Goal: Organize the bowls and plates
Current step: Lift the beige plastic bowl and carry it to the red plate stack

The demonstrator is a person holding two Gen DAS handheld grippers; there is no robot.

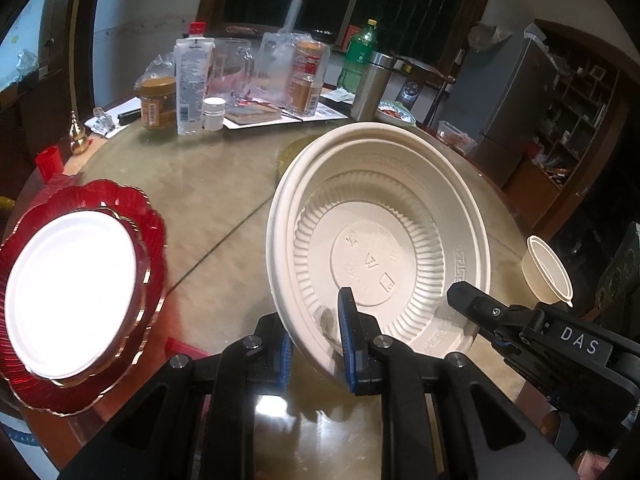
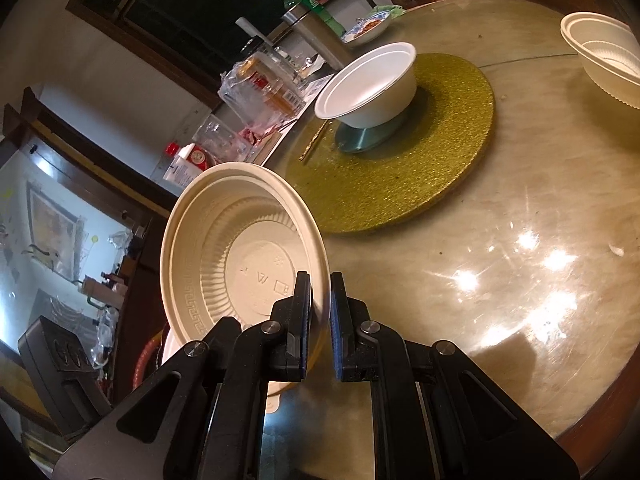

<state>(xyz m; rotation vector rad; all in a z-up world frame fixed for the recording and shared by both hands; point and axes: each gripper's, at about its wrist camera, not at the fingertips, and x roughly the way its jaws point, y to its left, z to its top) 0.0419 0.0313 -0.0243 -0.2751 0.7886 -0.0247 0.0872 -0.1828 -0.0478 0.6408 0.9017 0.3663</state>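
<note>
The cream disposable bowl (image 1: pixel 380 240) has a ribbed band around its embossed base and a Greek-key border on its wall. A plain white plate (image 1: pixel 72 292) lies on a deep red scalloped plate (image 1: pixel 152 216) with fine ridges and a gold edge. The round mat (image 2: pixel 420 168) is glittery gold; the table (image 2: pixel 520 280) is glossy beige marble. Blue pads line both black grippers.

It looked like a home dining room: a round glossy surface (image 2: pixel 520 208) crowded with jars (image 1: pixel 155 101) and bottles (image 1: pixel 357 58), a fridge (image 1: pixel 508 92), cluttered wooden shelves (image 1: pixel 576 112).
</note>
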